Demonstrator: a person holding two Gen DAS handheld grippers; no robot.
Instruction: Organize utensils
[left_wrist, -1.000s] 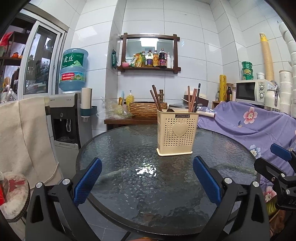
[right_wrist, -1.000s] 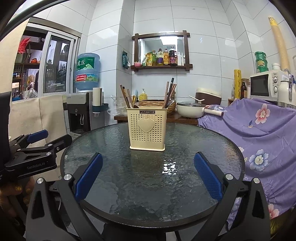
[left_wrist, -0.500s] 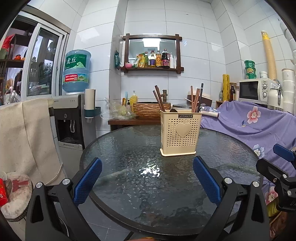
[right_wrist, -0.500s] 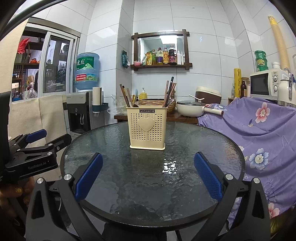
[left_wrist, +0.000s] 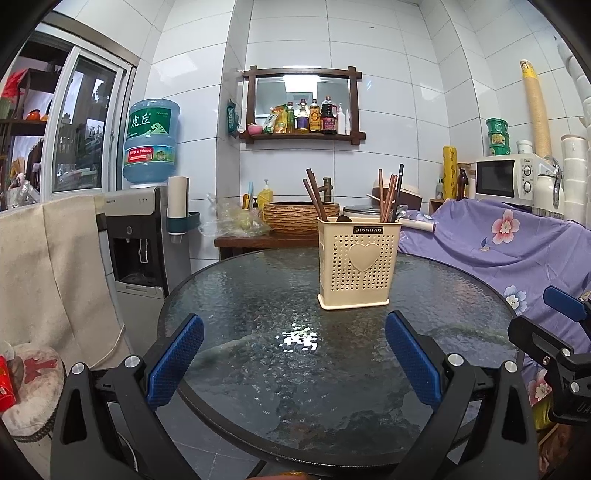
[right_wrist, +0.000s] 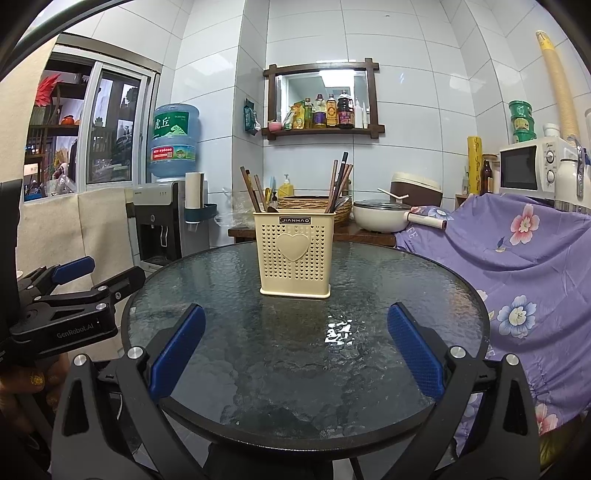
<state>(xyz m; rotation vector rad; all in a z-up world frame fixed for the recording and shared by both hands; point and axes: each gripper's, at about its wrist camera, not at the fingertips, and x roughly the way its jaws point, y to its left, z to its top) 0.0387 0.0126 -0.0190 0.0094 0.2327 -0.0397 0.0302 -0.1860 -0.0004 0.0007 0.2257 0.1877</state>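
Observation:
A beige perforated utensil holder (left_wrist: 357, 263) (right_wrist: 296, 254) with a heart on its front stands upright at the far middle of the round glass table (left_wrist: 258, 317) (right_wrist: 369, 295). Brown chopsticks (left_wrist: 314, 195) (right_wrist: 251, 190) lean in its left compartment, and more chopsticks (left_wrist: 389, 194) (right_wrist: 340, 184) with one dark stick stand in its right. My left gripper (left_wrist: 293, 358) is open over the table's near edge, nothing between its blue pads. My right gripper (right_wrist: 295, 350) is likewise open and empty. Each gripper shows at the other view's side edge.
A water dispenser (left_wrist: 142, 236) with a blue bottle stands left of the table. Behind it a wooden counter (right_wrist: 369, 236) carries a woven basket and a white pot (right_wrist: 382, 218). Purple floral cloth (right_wrist: 517, 258) drapes the right side. A microwave (left_wrist: 504, 177) sits at the back right.
Both grippers have drawn back and dropped slightly, so the holder sits a little higher and farther in view. The jaws stayed open and nothing on the table moved.

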